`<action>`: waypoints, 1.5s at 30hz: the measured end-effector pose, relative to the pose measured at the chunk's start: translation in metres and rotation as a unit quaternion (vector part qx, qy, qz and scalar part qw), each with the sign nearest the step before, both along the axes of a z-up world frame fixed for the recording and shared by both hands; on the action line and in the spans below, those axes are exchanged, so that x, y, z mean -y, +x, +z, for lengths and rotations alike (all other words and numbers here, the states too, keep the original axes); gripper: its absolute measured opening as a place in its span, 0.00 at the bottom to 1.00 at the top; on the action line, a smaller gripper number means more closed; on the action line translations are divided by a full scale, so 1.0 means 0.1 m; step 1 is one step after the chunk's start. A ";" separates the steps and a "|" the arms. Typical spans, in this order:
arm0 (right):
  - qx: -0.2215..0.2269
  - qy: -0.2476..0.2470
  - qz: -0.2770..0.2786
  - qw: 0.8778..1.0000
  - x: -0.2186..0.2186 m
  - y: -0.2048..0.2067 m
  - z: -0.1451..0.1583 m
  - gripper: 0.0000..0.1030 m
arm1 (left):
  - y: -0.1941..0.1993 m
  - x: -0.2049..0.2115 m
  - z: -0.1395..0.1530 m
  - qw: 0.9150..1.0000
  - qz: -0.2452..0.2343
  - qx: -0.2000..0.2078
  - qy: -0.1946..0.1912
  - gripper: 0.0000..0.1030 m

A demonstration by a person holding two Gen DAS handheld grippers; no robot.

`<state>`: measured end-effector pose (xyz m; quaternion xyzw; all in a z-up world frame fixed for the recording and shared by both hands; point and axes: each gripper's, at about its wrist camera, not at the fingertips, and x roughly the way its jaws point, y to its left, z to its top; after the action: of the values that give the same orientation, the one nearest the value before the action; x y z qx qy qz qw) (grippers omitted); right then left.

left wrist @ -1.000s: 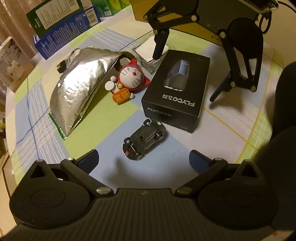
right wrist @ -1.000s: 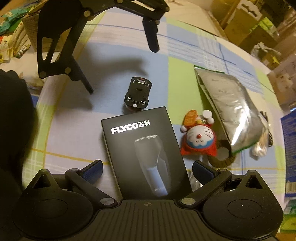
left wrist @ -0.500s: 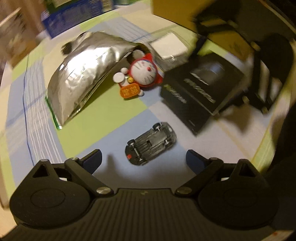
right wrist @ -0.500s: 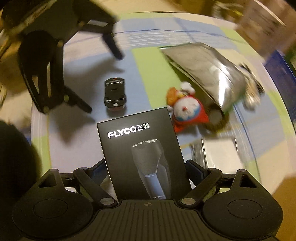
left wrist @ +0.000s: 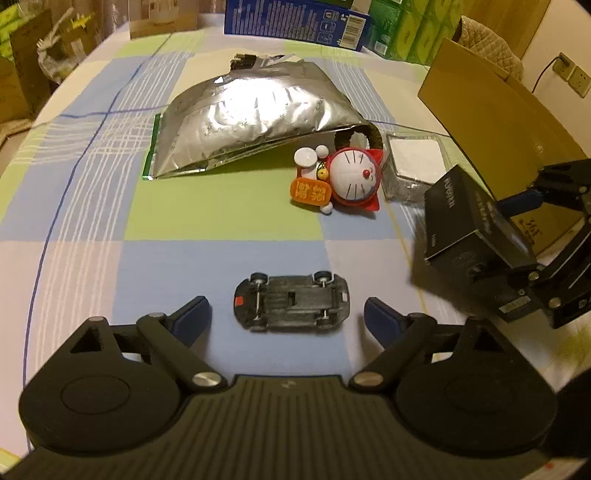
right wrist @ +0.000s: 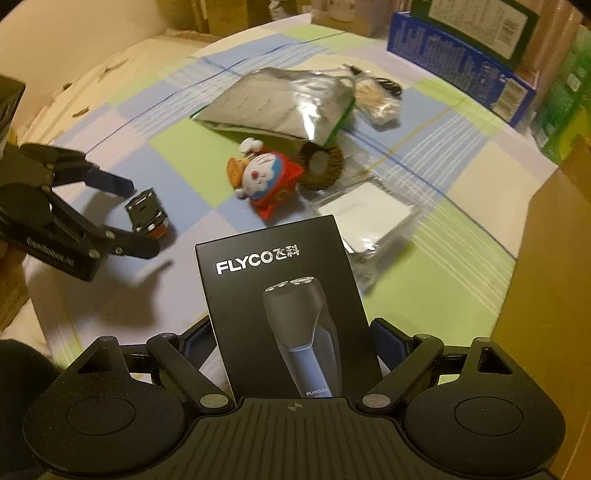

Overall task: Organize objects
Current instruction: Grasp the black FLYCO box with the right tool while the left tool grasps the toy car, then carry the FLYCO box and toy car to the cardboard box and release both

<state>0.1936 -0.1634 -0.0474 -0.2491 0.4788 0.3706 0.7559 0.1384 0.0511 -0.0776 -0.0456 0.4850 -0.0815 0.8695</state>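
Note:
My right gripper (right wrist: pixel 291 341) is shut on a black FLYCO shaver box (right wrist: pixel 284 306) and holds it lifted off the table; the box also shows in the left wrist view (left wrist: pixel 476 225). My left gripper (left wrist: pixel 288 319) is open, its fingers either side of an upturned black toy car (left wrist: pixel 291 301), apart from it. The car also shows in the right wrist view (right wrist: pixel 147 214) between the left gripper's fingers (right wrist: pixel 110 182). A red Doraemon toy (left wrist: pixel 347 181) lies past the car. A silver foil bag (left wrist: pixel 251 110) lies behind it.
A clear packet with a white pad (left wrist: pixel 413 166) lies right of the toy. A brown ring (right wrist: pixel 321 164) sits behind the toy. A yellow cardboard box (left wrist: pixel 491 122) stands at the right. A blue box (left wrist: pixel 295 20) stands at the table's far edge. A checked cloth (left wrist: pixel 92 206) covers the table.
My right gripper has closed on the shaver box and lifted it to the right. My left gripper has moved in so the toy car lies between its open fingers.

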 end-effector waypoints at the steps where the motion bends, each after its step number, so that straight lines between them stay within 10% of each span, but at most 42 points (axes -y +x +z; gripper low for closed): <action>1: 0.003 0.003 -0.005 1.000 0.01 0.01 0.02 0.83 | 0.01 0.03 -0.01 1.000 0.000 0.002 0.007 0.85; 9: 0.011 0.022 -0.020 0.999 0.09 -0.02 0.04 0.83 | 0.00 0.12 0.01 0.999 0.022 0.008 0.038 0.61; 19: 0.020 0.057 -0.052 0.997 0.24 -0.09 0.36 0.83 | -0.09 0.16 0.15 0.998 0.010 0.009 0.058 0.61; 33: 0.078 0.129 -0.185 0.971 1.15 0.11 1.67 0.83 | 0.14 0.88 1.41 0.990 -0.080 0.096 0.065 0.61; 45: 0.079 0.125 -0.301 0.942 2.15 0.36 1.86 0.83 | 0.47 1.96 1.94 0.978 -0.152 0.140 0.020 0.61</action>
<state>0.2299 -0.3782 0.1384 -0.0258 0.4200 0.1617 0.8926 0.1856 -0.1448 0.1159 0.0578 0.3609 -0.2084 0.9072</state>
